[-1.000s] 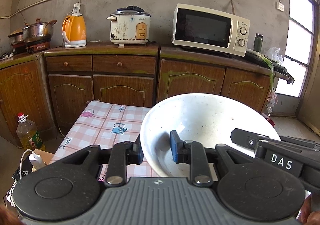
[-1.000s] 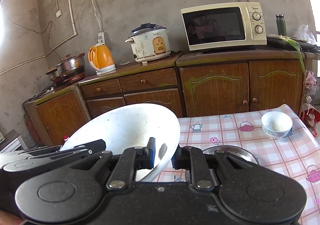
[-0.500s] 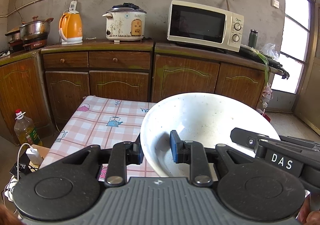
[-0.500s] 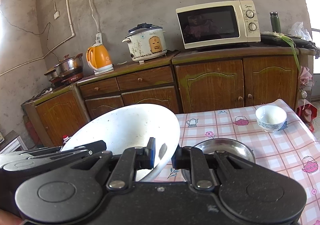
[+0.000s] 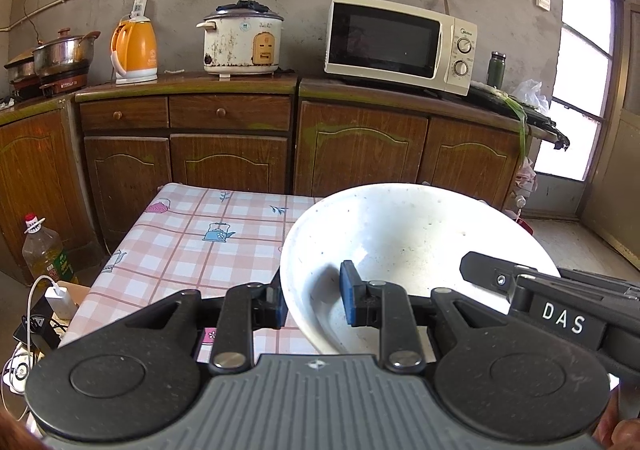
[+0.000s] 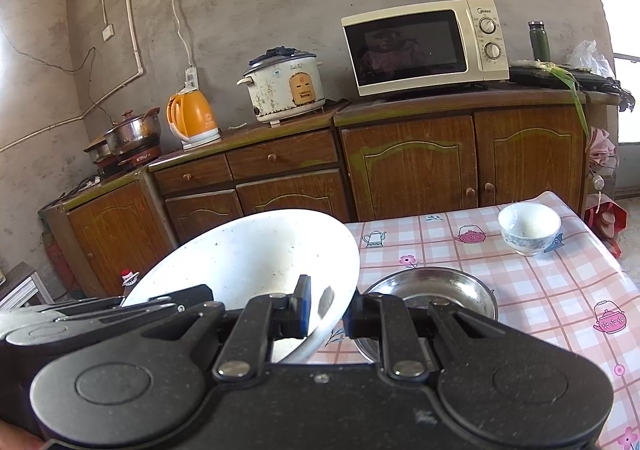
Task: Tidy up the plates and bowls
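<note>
A large white bowl [image 5: 412, 242] is held above the table by both grippers. My left gripper [image 5: 310, 304] is shut on its left rim, one pad inside and one outside. My right gripper [image 6: 326, 310] is shut on the bowl's [image 6: 256, 262] right rim the same way. A steel bowl [image 6: 436, 290] sits on the checked tablecloth [image 6: 560, 290] just beyond the right gripper, lower than the white bowl. A small white patterned bowl [image 6: 528, 228] stands at the table's far right.
Wooden cabinets [image 5: 360, 145] run behind the table with a microwave [image 5: 400, 41], rice cooker [image 5: 240, 41], orange kettle [image 5: 134, 49] and pots [image 5: 60, 57]. An oil bottle [image 5: 44, 250] and chargers [image 5: 60, 302] lie on the floor left of the table.
Both grippers have carried the white bowl lower and closer over the table. The steel bowl and small bowl now show more fully in the right wrist view. The grips are unchanged.
</note>
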Motion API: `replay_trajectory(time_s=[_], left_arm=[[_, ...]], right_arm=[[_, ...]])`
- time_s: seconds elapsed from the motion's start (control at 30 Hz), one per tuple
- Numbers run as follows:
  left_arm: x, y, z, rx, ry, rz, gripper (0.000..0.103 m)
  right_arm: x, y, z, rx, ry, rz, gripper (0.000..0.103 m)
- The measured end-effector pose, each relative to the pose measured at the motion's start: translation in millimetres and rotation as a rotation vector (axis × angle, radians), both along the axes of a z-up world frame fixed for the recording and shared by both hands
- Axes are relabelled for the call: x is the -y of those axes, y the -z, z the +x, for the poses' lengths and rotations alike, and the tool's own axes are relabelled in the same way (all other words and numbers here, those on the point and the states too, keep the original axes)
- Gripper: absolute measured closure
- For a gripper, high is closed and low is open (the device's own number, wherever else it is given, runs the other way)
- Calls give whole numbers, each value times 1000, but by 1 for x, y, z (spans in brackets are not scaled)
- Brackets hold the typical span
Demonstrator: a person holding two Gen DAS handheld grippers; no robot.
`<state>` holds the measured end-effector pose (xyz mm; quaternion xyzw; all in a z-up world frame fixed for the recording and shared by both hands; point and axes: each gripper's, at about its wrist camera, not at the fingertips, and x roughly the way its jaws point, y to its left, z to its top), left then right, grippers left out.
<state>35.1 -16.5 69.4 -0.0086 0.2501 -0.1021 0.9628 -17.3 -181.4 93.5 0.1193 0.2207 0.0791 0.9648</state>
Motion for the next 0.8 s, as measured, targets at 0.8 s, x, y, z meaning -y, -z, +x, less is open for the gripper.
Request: replay_trajectory(time_s=[0.8], left_arm=[[14, 13, -14, -32, 39, -11, 78]], right_arm=[[18, 15, -20, -5, 37, 12, 82]])
